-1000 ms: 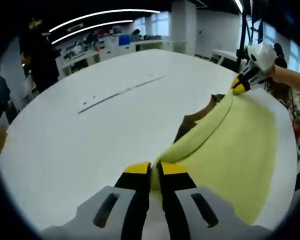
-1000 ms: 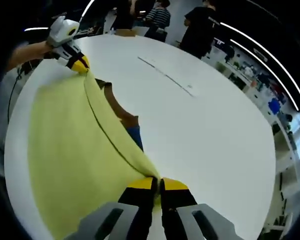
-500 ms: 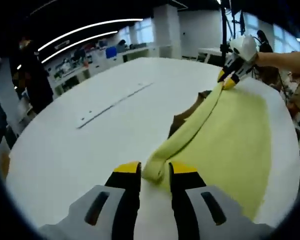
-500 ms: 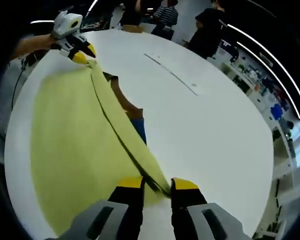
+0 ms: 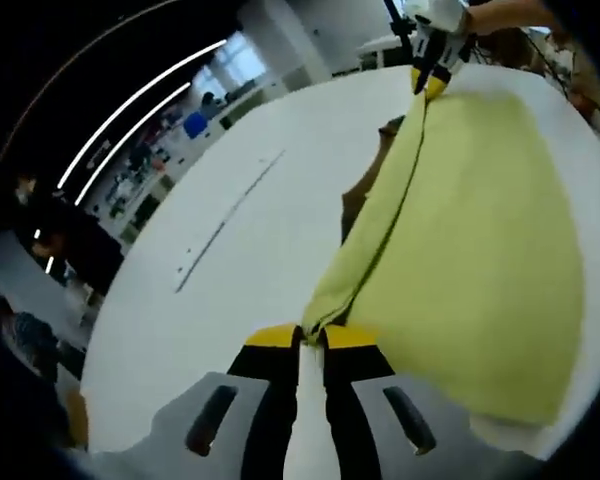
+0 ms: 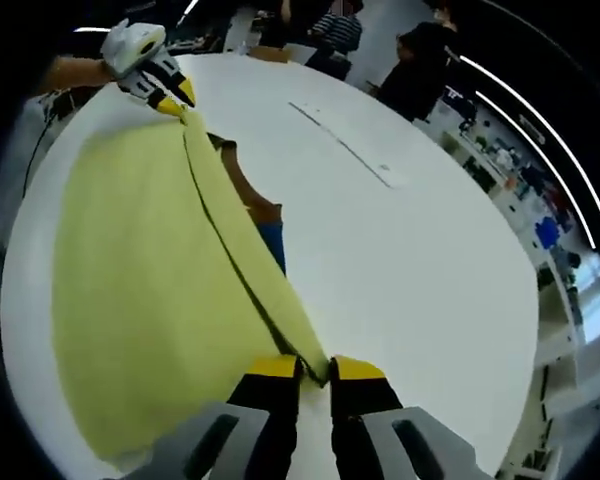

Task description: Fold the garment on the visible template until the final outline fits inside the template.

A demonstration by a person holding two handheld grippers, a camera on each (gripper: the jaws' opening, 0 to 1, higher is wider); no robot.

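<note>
Yellow garment (image 5: 470, 240) lies on the white table (image 5: 220, 290). Half a second ago both your grippers stood open; now the left gripper (image 5: 313, 338) and right gripper (image 6: 315, 369) pinch its folded edge again, ready to carry the fold. Bare tabletop stretches beyond that edge.

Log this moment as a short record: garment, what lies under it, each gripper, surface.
garment: yellow-green cloth, spread flat, one edge folded into a ridge running between the two grippers
under it: brown piece and blue piece peeking out beside the ridge
left gripper: shut on the cloth's near corner
right gripper: shut on the ridge's other end
surface: white table with a long thin strip
</note>
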